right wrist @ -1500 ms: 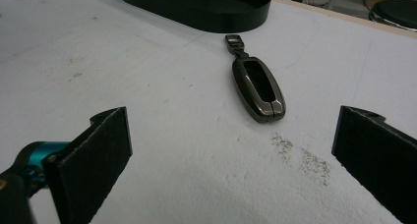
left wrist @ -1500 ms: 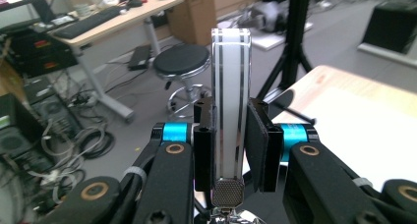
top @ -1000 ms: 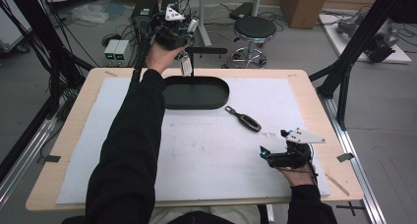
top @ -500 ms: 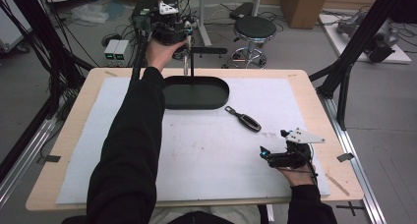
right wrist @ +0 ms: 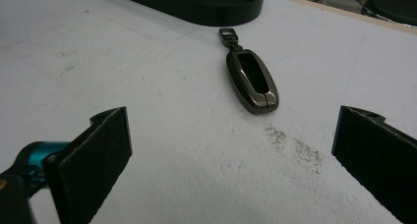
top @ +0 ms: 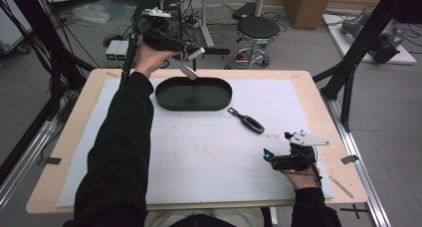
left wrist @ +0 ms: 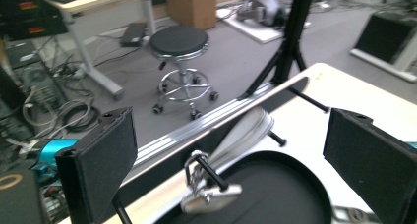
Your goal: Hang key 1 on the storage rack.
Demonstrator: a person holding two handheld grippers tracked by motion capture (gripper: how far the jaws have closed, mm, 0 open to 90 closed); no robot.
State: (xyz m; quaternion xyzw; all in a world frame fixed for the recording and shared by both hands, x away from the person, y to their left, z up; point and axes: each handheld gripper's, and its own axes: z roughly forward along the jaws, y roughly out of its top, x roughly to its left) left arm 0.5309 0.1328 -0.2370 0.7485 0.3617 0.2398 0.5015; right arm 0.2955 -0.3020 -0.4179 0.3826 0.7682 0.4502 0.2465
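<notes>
White table [top: 199,177] big, mostly bare, much free room in middle. Black oval tray [top: 194,93] near far edge. Dark key fob [top: 246,120] flat on table, just right of tray, apart from both grippers. Left gripper [top: 191,53] high over tray's far rim, jaws just opened wide; small silver key piece [top: 189,71] between them, loose, over tray. Right gripper [top: 273,160] near front right edge, jaws wide open, empty.

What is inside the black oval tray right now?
The tray's visible floor looks bare. A silvery key strap hangs in mid-air over its back rim, between the left gripper's open jaws, hiding a small patch.
</notes>
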